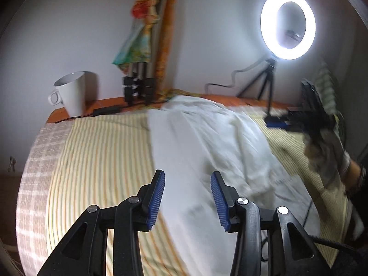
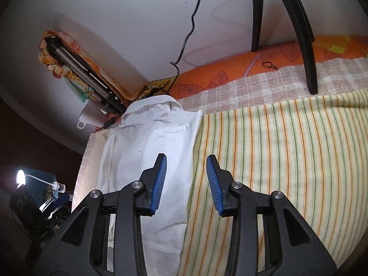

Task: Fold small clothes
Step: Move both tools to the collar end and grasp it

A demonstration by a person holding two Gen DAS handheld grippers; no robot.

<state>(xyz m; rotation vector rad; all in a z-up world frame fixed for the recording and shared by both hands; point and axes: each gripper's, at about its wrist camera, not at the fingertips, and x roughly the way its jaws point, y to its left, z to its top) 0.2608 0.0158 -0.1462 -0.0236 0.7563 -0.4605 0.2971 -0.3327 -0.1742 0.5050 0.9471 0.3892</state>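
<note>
Two tools hover above a bed, each with black jointed arms ending in blue ribbed pads. The left tool (image 1: 187, 195) has its pads apart with nothing between them; it hangs over the white shirt (image 1: 202, 142), a soft, wrinkled cotton-like garment lying along the middle of the striped towel (image 1: 99, 156). The right tool (image 2: 186, 179) also stands apart and empty, poised over the shirt's straight folded edge, where white cloth meets the towel (image 2: 276, 149). In the right wrist view the shirt (image 2: 147, 142) shows a collar at its far end and a long, narrow folded shape.

The towel is nubby terry with thin yellow, orange and green stripes. Beside it lies a checked towel (image 1: 34, 172) in pale pink and white squares, also looped in texture. An orange sheet (image 2: 253, 62) printed with outlined leaves covers the bed near the wall.

A smooth white mug (image 1: 73, 94) with a squared handle stands near the wall, next to a folded metal tripod (image 1: 140, 76) draped in colourful printed fabric. A glowing ring light (image 1: 288, 24) sits on a small black tripod. In the left wrist view the other tool (image 1: 299, 119) appears blurred at the right, held by a hand (image 1: 326, 151).
</note>
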